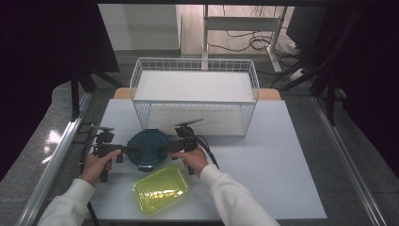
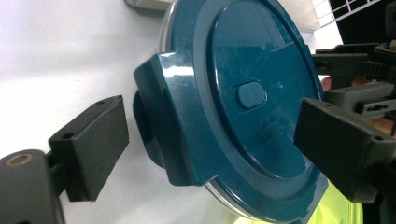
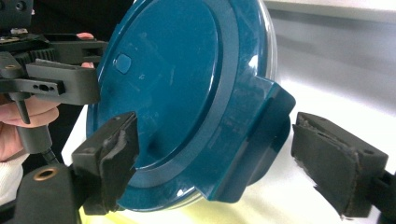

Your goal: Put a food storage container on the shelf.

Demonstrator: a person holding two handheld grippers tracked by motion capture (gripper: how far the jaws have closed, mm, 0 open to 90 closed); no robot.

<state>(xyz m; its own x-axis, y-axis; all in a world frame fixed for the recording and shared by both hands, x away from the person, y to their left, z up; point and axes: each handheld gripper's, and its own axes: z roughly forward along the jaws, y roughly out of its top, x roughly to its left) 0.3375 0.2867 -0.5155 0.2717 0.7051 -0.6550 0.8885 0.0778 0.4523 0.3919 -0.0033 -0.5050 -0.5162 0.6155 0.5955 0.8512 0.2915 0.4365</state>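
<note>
I have a round, dark teal plastic lidded container [image 1: 148, 148] between my two tools on the white desk [image 1: 273, 160], just in front of the white wire basket [image 1: 195, 89] and behind the yellow-green translucent plastic tray [image 1: 161, 188]. It looks rigid, glossy and probably slippery, so the side latch tabs are the sensible holds. The left tool [image 1: 126, 150] and right tool [image 1: 168, 147] each straddle a tab, jaws spread, not gripping.
</note>
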